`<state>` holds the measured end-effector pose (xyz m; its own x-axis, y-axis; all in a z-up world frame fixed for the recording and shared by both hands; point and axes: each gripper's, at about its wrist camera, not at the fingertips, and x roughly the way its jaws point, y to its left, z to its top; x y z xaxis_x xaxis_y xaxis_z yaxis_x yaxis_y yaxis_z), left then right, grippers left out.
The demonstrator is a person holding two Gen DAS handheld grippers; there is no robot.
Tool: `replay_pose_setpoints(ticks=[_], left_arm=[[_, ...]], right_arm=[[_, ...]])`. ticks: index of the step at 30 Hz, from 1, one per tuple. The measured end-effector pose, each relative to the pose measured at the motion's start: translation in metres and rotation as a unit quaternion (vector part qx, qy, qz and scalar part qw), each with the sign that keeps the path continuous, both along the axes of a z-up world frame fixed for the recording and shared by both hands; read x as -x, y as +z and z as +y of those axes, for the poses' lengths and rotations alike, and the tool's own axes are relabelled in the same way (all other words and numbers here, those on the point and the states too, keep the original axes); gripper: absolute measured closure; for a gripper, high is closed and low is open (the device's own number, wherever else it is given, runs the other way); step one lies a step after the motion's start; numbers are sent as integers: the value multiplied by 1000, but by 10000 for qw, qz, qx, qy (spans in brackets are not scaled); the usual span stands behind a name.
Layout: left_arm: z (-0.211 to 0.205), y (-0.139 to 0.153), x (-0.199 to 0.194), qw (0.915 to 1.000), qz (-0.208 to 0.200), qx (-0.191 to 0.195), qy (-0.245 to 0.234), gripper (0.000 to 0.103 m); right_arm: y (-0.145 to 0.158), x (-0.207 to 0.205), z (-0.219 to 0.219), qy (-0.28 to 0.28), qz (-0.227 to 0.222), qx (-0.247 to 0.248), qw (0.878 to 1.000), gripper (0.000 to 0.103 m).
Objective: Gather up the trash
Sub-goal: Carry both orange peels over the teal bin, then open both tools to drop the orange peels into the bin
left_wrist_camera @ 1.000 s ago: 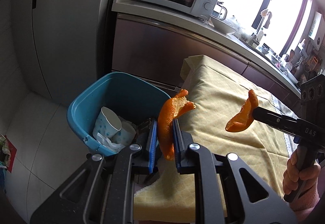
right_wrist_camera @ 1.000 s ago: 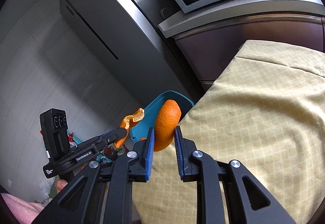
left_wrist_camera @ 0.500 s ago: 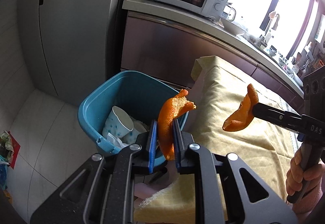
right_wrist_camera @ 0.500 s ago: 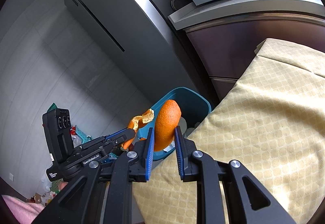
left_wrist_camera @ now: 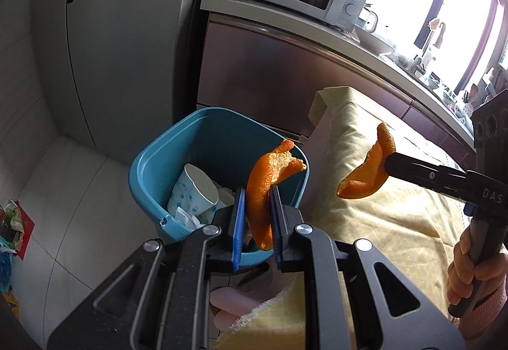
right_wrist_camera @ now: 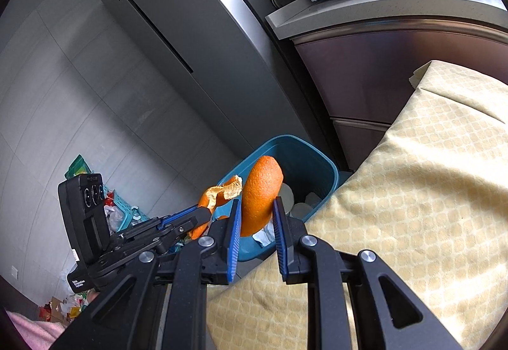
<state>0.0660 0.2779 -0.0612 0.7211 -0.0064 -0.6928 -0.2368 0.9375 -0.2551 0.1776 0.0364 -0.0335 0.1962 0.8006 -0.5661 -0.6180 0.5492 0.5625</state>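
left gripper [left_wrist_camera: 256,216]: fingers pinched a torn orange peel [left_wrist_camera: 266,181] over the blue bin [left_wrist_camera: 149,172] rim
right gripper [right_wrist_camera: 256,226]: fingers pinched a curved peel [right_wrist_camera: 260,197] past the tabletop [right_wrist_camera: 412,191] edge

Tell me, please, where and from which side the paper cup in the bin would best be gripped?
Grip the paper cup by its rim, coming from above through the bin's open top. It lies tilted with its mouth facing up and outward, so one wall is exposed; its base looks buried among tissues.

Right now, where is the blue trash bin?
The blue trash bin stands on the floor beside the table's corner, in front of the cabinet, below both peels.
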Motion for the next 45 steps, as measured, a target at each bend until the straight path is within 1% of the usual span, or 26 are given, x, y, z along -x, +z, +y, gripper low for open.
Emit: replay_pose_setpoints(ticks=[45], left_arm=[[18, -22, -21, 9996, 175, 82, 202, 88]], right_arm=[[-25, -10, 61, 94, 186, 520, 9984, 84]])
